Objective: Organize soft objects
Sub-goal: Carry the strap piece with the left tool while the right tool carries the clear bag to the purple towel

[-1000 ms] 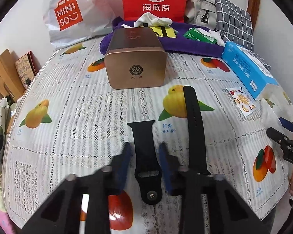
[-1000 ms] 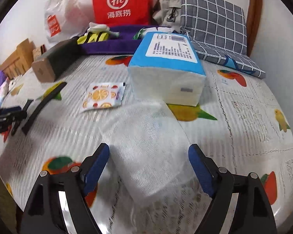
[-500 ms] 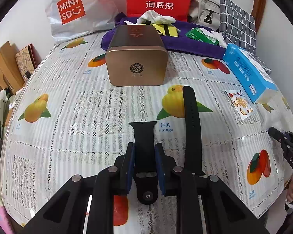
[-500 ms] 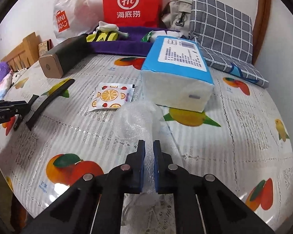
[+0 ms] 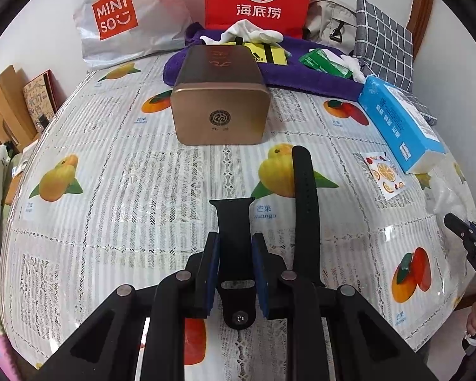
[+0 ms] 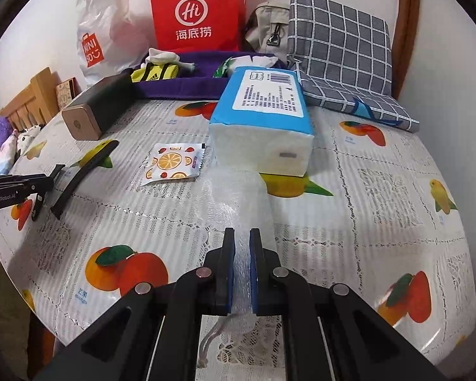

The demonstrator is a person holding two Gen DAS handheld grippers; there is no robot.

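- Pinching the short black watch strap (image 5: 234, 247), the left hand-held gripper (image 5: 234, 273) lies along its long axis, which runs straight ahead toward the gold tin (image 5: 220, 111).
- The right hand-held gripper (image 6: 241, 270), pressed together on the bubble-wrap pouch (image 6: 238, 197), has it reaching forward toward the tissue pack (image 6: 263, 127) on the worktop (image 6: 380, 197).

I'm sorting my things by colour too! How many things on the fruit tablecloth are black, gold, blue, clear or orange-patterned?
Black rubber watch straps: 2 (short piece, long piece)
Gold metal tin: 1
Blue tissue pack: 1
Clear bubble-wrap bag: 1
Orange-patterned sachet: 1
Total: 6
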